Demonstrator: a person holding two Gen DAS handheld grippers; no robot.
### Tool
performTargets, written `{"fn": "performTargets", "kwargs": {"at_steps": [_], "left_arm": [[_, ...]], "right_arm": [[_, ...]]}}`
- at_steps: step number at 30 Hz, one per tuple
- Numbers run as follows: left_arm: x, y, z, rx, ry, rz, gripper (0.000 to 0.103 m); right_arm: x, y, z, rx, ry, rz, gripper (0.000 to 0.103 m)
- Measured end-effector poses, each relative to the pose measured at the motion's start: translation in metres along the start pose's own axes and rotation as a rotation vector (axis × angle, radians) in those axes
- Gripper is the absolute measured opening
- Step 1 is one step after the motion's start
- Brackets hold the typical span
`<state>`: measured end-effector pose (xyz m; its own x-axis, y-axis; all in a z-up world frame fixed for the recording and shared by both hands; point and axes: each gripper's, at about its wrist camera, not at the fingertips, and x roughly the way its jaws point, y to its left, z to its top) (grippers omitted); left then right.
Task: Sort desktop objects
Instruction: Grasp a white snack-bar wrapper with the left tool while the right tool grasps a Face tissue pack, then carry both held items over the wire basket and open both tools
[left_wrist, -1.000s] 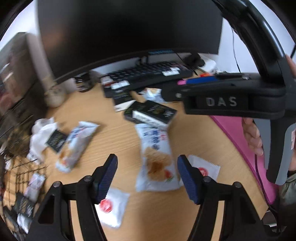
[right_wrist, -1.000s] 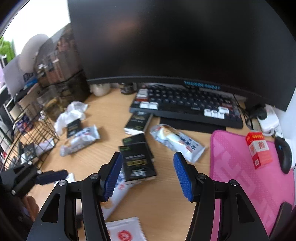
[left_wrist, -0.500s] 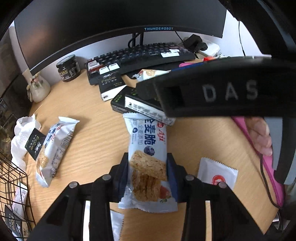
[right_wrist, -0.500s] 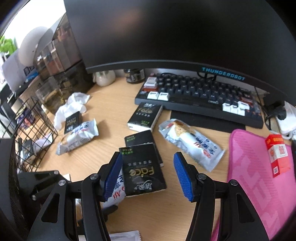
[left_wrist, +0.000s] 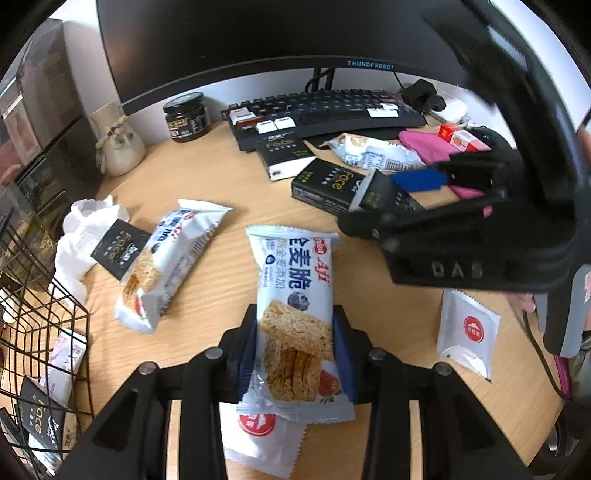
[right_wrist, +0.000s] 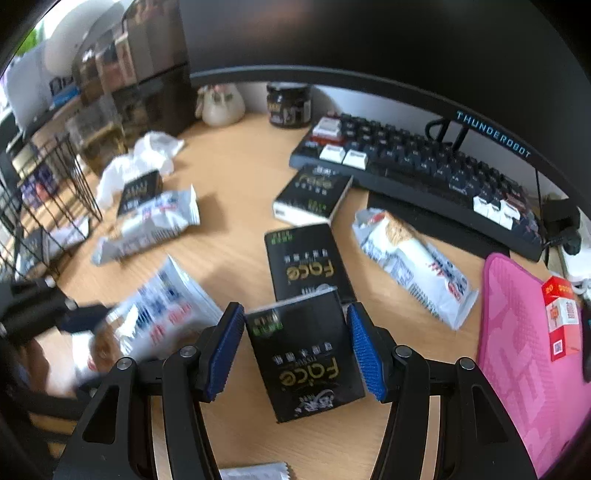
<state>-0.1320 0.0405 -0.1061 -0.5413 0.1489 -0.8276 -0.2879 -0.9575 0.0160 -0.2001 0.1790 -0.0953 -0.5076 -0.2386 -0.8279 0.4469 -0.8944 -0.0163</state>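
My left gripper (left_wrist: 297, 352) is shut on a white cereal-bar packet (left_wrist: 295, 295) and holds it over the wooden desk. My right gripper (right_wrist: 295, 347) is shut on a black "Face" box (right_wrist: 306, 354), lifted a little above the desk; it also shows in the left wrist view (left_wrist: 384, 192). A second black box (right_wrist: 306, 262) lies just beyond it, a third (right_wrist: 314, 195) by the keyboard. Other snack packets (right_wrist: 413, 262) (left_wrist: 170, 254) lie on the desk.
A wire basket (left_wrist: 29, 350) with packets stands at the left edge. A keyboard (right_wrist: 424, 173), monitor, dark jar (left_wrist: 186, 116), small vase (left_wrist: 118, 147), crumpled tissue (left_wrist: 85, 229), pink mat (right_wrist: 524, 354), red carton (right_wrist: 561, 317) and white sachets (left_wrist: 467, 332) surround the work area.
My left gripper closed on the cereal-bar packet and lifted it. My right gripper moved forward over the near black box, closed on it and raised it.
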Motion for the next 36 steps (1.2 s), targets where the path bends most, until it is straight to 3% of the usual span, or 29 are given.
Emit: {"fn": "performTargets", "kwargs": {"at_steps": [5, 6, 18, 27, 36], "left_arm": [[0.000, 0.004, -0.001, -0.011, 0.001, 0.011, 0.041], [0.000, 0.005, -0.001, -0.012, 0.000, 0.013, 0.041], [-0.016, 0.005, 0.004, -0.023, -0.039, 0.031, 0.041], [-0.067, 0.009, 0.012, -0.039, -0.152, 0.051, 0.041], [-0.132, 0.035, -0.002, -0.087, -0.261, 0.119, 0.041]], "right_arm": [[0.004, -0.001, -0.016, -0.008, 0.021, -0.014, 0.056], [0.003, -0.003, -0.017, 0.002, 0.022, -0.009, 0.050], [-0.025, -0.006, -0.015, 0.038, -0.049, 0.041, 0.048], [-0.066, 0.010, -0.004, 0.017, -0.130, 0.053, 0.048], [-0.109, 0.061, 0.015, -0.062, -0.224, 0.094, 0.048]]}}
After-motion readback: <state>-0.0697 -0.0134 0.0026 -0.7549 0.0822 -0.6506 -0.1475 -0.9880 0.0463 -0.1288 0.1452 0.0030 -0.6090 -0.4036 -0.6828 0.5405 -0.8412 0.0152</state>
